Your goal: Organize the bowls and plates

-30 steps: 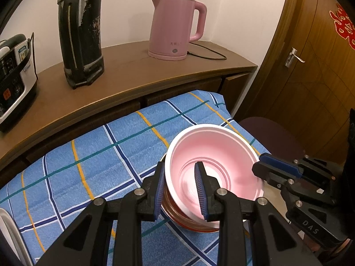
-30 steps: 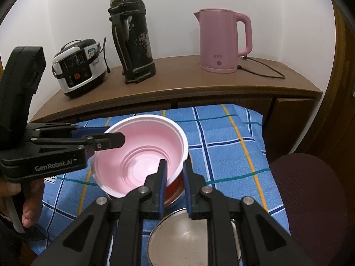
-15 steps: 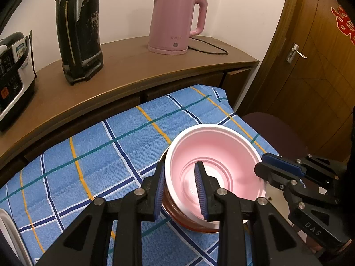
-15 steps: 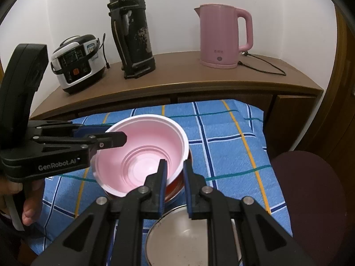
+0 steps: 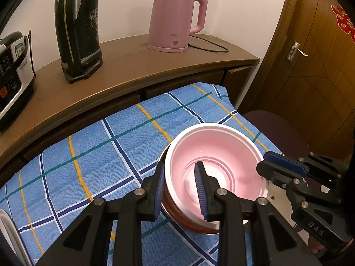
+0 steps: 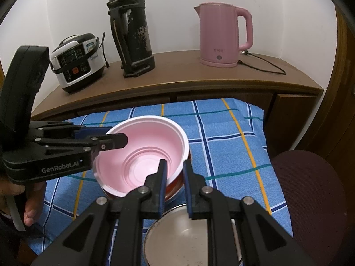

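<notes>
A pink plastic bowl (image 5: 213, 153) sits nested in a reddish-brown bowl (image 5: 190, 221) on the blue checked cloth. My left gripper (image 5: 180, 182) straddles the pink bowl's near rim, one finger outside and one inside, with a gap to the wall. My right gripper (image 6: 173, 177) straddles the opposite rim the same way, fingers close around the wall. The pink bowl (image 6: 144, 153) and the reddish-brown bowl (image 6: 175, 188) also show in the right wrist view. A steel bowl (image 6: 188, 239) lies just below my right gripper.
The blue checked cloth (image 5: 88, 155) covers the table. Behind it a wooden counter (image 6: 199, 82) carries a pink kettle (image 6: 221, 35), a black thermos (image 6: 131, 28) and a rice cooker (image 6: 77, 59). A dark round stool (image 6: 310, 188) stands at the right. A steel rim (image 5: 4, 228) shows at the left edge.
Both grippers and the pink bowl have hardly moved; the views have shifted slightly. The left jaws stay spread around the rim.
</notes>
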